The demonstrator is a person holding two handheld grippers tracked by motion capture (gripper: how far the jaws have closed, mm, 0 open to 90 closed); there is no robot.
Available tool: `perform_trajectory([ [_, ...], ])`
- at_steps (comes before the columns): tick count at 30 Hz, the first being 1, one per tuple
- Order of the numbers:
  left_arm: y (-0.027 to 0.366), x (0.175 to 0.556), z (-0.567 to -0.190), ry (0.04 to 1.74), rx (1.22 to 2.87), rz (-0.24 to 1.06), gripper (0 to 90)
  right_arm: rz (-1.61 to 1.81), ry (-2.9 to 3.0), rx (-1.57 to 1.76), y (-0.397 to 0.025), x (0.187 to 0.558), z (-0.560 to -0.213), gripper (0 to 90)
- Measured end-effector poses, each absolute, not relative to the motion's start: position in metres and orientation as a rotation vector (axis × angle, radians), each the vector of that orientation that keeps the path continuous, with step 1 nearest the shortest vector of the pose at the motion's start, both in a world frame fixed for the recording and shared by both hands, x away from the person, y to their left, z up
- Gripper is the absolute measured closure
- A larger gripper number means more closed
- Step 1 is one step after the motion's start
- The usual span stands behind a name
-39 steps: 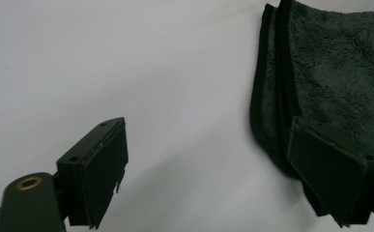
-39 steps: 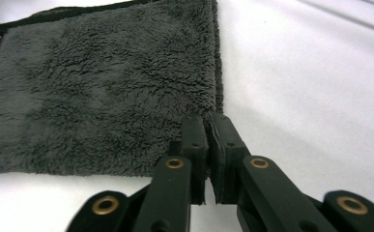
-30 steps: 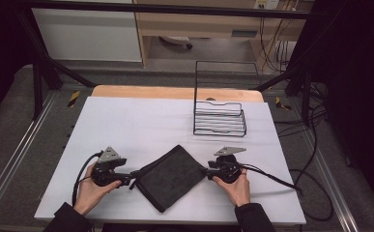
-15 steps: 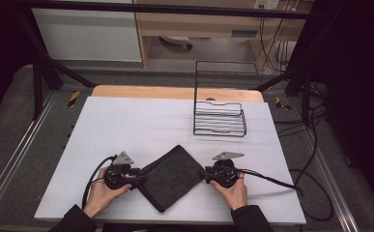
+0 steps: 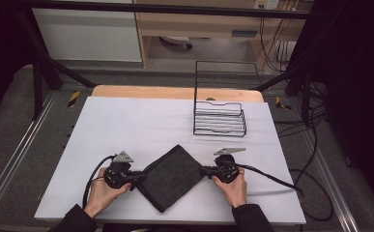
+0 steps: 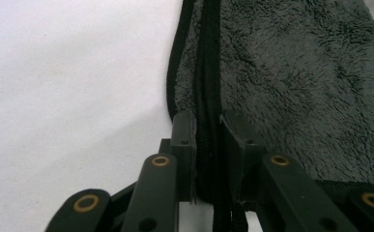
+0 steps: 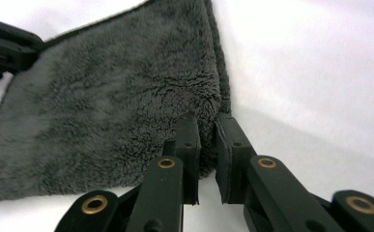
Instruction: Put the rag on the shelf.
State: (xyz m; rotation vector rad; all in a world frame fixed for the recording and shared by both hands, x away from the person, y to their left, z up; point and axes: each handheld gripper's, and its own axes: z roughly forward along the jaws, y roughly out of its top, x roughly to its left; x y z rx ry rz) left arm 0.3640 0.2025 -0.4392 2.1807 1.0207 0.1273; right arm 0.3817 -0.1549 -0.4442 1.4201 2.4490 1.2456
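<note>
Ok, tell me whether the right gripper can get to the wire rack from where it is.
Probably yes: the table between the right gripper and the wire rack lies bare. But its jaws are clamped on the towel corner, so the towel would go along.

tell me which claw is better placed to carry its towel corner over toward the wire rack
Right. The right claw pinches the folded towel at the corner nearer the wire rack, with bare table between them. The left claw grips the opposite corner, farther away.
</note>
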Motion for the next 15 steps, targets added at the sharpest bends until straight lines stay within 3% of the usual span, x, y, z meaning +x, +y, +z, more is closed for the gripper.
perform_trajectory([
  [15, 0.197, 0.342, -0.438, 1.042, 2.104, 0.061, 77.7, 1.133, 2.497, 1.182, -0.137, 0.427, -0.420, 82.0],
])
